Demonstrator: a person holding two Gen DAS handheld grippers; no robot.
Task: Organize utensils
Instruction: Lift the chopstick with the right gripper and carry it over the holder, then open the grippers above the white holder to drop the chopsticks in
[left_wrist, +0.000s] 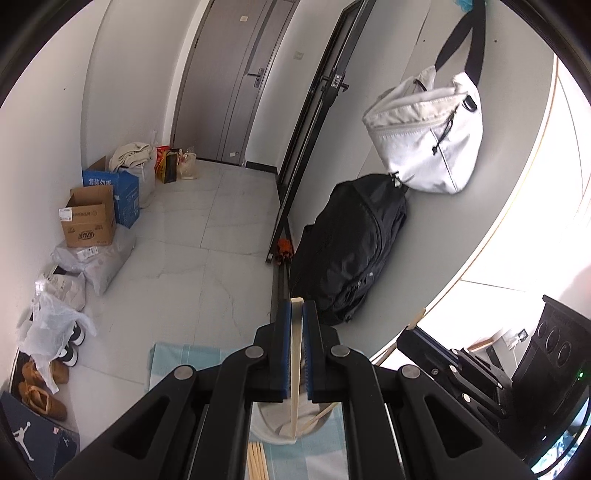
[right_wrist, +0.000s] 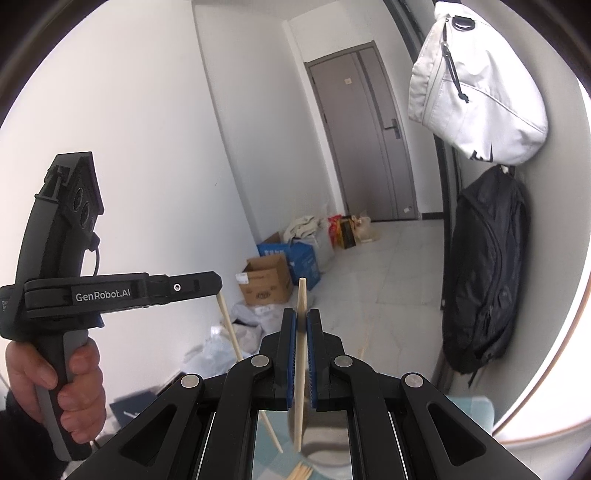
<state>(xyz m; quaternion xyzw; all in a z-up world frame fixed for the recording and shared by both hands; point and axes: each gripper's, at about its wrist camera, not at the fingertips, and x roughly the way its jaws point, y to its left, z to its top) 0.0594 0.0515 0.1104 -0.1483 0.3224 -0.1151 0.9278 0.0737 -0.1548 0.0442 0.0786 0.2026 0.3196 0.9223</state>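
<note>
My left gripper (left_wrist: 296, 306) is shut on a pale wooden chopstick (left_wrist: 295, 369) that stands nearly upright between its blue pads. Below it, in the left wrist view, sit a pale round holder (left_wrist: 275, 424) with another stick leaning in it and several loose chopsticks (left_wrist: 256, 461) on a light blue checked cloth (left_wrist: 177, 354). My right gripper (right_wrist: 302, 314) is shut on a second chopstick (right_wrist: 300, 369), also upright. In the right wrist view a hand holds the left gripper (right_wrist: 218, 284) at the left, its chopstick (right_wrist: 236, 343) hanging down. Both grippers are raised above the cloth.
A black backpack (left_wrist: 347, 251) and a white bag (left_wrist: 424, 133) hang on the wall at the right. Cardboard boxes (left_wrist: 88, 218), plastic bags and shoes (left_wrist: 40, 391) line the left wall on a tiled floor. A grey door (right_wrist: 369, 140) stands at the far end.
</note>
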